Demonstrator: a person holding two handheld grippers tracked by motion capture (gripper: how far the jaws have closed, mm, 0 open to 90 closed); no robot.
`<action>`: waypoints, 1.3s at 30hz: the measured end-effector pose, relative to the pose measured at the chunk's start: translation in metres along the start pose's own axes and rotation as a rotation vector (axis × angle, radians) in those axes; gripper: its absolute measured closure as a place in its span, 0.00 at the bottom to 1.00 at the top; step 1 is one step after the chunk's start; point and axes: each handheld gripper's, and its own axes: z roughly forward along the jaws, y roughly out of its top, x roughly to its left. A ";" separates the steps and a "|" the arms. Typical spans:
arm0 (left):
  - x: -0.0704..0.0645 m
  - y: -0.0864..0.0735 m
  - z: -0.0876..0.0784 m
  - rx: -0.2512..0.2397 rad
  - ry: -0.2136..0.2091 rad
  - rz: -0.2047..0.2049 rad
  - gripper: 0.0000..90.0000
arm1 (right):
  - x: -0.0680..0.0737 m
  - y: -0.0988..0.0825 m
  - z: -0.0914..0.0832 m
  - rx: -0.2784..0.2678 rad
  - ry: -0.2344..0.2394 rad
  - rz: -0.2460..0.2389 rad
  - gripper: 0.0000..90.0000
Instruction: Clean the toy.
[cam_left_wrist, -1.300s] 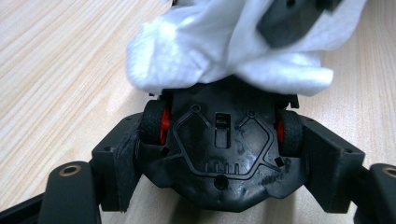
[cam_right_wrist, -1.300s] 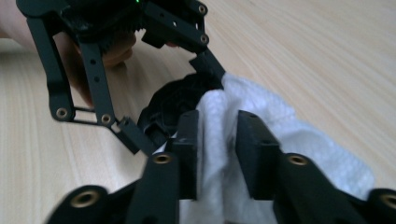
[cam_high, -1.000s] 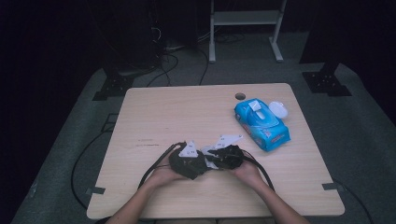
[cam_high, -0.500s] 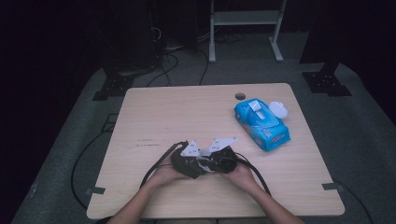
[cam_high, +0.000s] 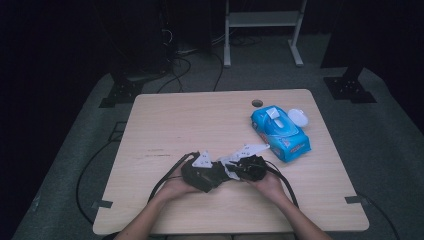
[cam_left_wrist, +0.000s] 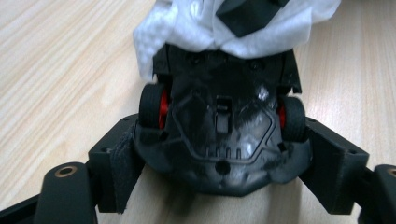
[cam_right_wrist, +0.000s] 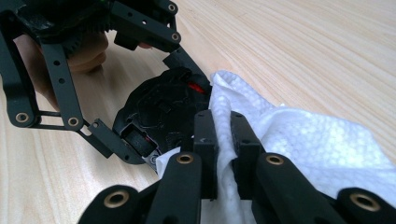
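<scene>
A black toy car (cam_left_wrist: 219, 135) with red wheel hubs sits upside down between the jaws of my left gripper (cam_left_wrist: 219, 161), which is shut on its sides. My right gripper (cam_right_wrist: 223, 140) is shut on a crumpled white wipe (cam_right_wrist: 303, 135), and the wipe presses against the car (cam_right_wrist: 159, 107). In the left gripper view the wipe (cam_left_wrist: 196, 23) covers the car's far end. From above, the left gripper (cam_high: 202, 172) and the right gripper (cam_high: 242, 167) meet tip to tip near the table's front edge, each held in a hand.
A blue pack of wet wipes (cam_high: 280, 130) lies at the right of the wooden table (cam_high: 200, 120), with a white round lid (cam_high: 298, 117) beside it and a cable hole (cam_high: 257, 103) behind. Black cables trail from both grippers over the front edge.
The right gripper with the wipe has shifted slightly left and then back right against the car. The left gripper and the car have stayed almost still.
</scene>
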 end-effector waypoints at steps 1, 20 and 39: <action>0.000 0.000 0.000 0.000 0.001 0.006 0.26 | 0.000 0.000 0.000 0.000 0.000 0.003 0.92; -0.001 0.001 0.001 -0.007 0.020 0.014 0.26 | 0.012 0.003 0.002 0.038 0.049 -0.037 0.93; -0.002 0.003 0.002 -0.004 0.012 0.021 0.26 | -0.002 0.016 0.016 0.002 -0.072 -0.015 0.93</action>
